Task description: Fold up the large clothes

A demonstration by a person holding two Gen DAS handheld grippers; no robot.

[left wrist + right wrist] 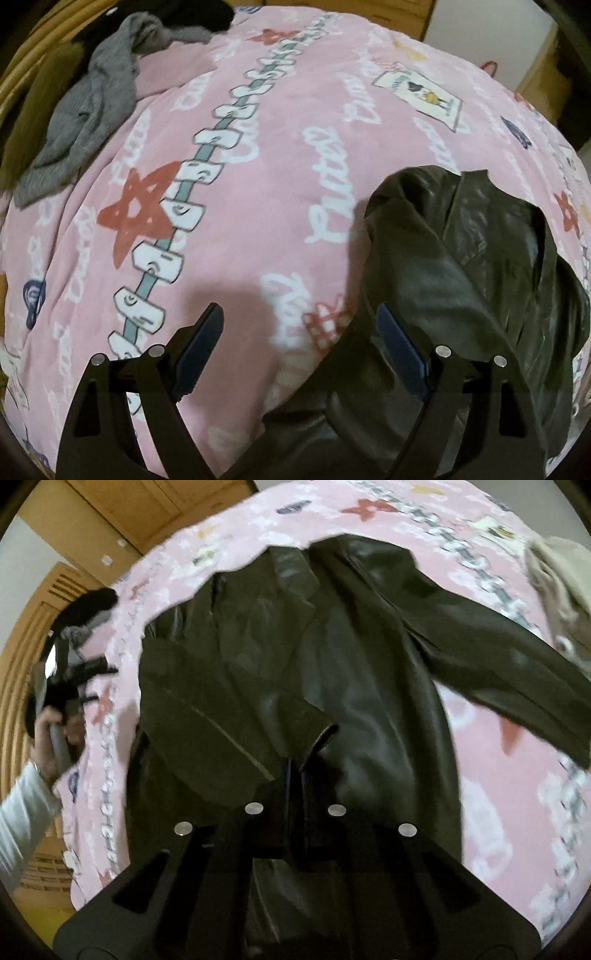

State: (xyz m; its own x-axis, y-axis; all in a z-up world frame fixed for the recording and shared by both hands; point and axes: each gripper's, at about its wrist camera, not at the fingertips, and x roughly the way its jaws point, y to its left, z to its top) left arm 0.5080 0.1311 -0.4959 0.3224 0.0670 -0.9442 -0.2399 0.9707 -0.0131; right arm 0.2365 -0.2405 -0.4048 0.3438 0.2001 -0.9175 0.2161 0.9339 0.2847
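The left claw (pixel 301 343) hangs above the bed with its 2 fingers spread wide and nothing between them; under the gap lies only the pink printed blanket (pixel 258 184), marked with red stars and white script. The dark leather jacket (pixel 472 266) lies on the blanket just to the right of this claw, and its crumpled edge passes behind the claw's right finger (pixel 402 350), though contact cannot be judged there. Far ahead and to the left of the claw a grey knitted garment (pixel 85 122) lies heaped on the blanket, with something dark beyond it near the wooden bed end. In the right wrist view the right claw (pixel 295 775) has its fingers pressed together on a fold of the leather jacket (pixel 332 657), pinching the hem edge of a panel or sleeve end that curls up directly in front of the fingertips. The jacket spreads ahead of this claw across the blanket (pixel 498 812), collar away from the claw, with 1 sleeve stretching out ahead and to the right. Beyond that sleeve, far right, a beige garment (pixel 561 579) sits on the blanket. Off to the left of this claw the person's left hand (pixel 48 746), in a white sleeve, holds the other gripper's handle.
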